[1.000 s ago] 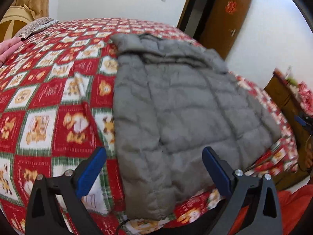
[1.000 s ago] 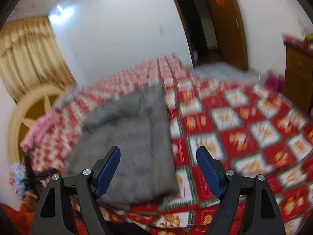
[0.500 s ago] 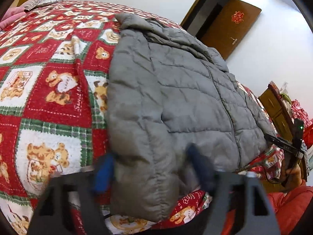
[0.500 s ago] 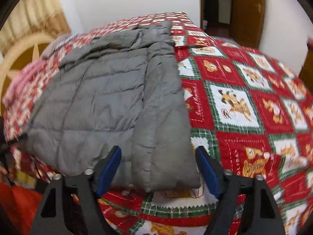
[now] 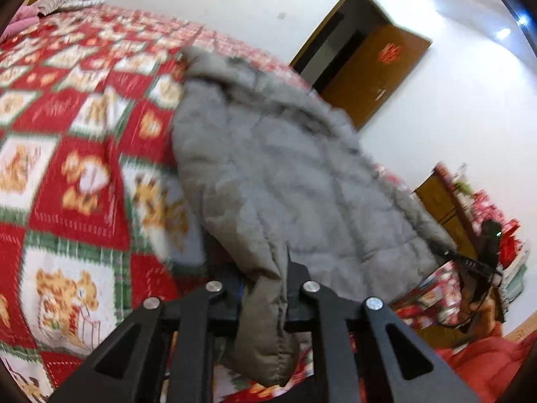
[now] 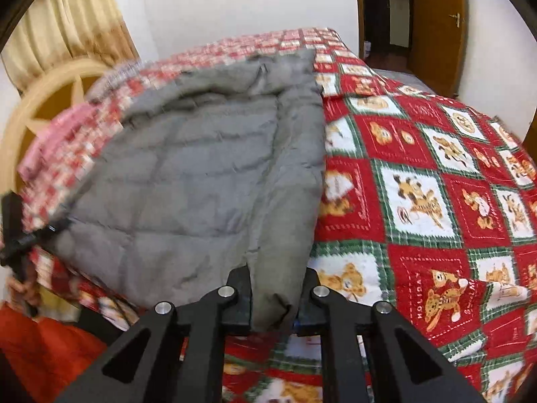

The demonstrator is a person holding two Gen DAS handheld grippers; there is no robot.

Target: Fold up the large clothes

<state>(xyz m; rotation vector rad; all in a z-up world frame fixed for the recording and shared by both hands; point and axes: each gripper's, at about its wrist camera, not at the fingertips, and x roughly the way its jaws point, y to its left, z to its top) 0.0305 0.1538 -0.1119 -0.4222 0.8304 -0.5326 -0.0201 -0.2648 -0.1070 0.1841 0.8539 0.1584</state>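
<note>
On a red teddy-print bedspread [image 6: 419,201], had grey puffer jacket [image 6: 201,174] hem pinched at 6 o'clock by left gripper [image 5: 263,299] and right gripper [image 6: 275,297], jaws just closed; slick padding could've slipped out.

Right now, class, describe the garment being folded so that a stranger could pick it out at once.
Find the bed with the red, green and white teddy-bear quilt. Lying on it is a grey quilted puffer jacket, its near hem corners pinched in the left gripper and the right gripper. It is the only plain grey thing on that patterned cover.

A home bedroom: a bed [image 6: 436,181] under a festive quilt, curtains [image 6: 67,16], a wooden door [image 5: 372,70].
</note>
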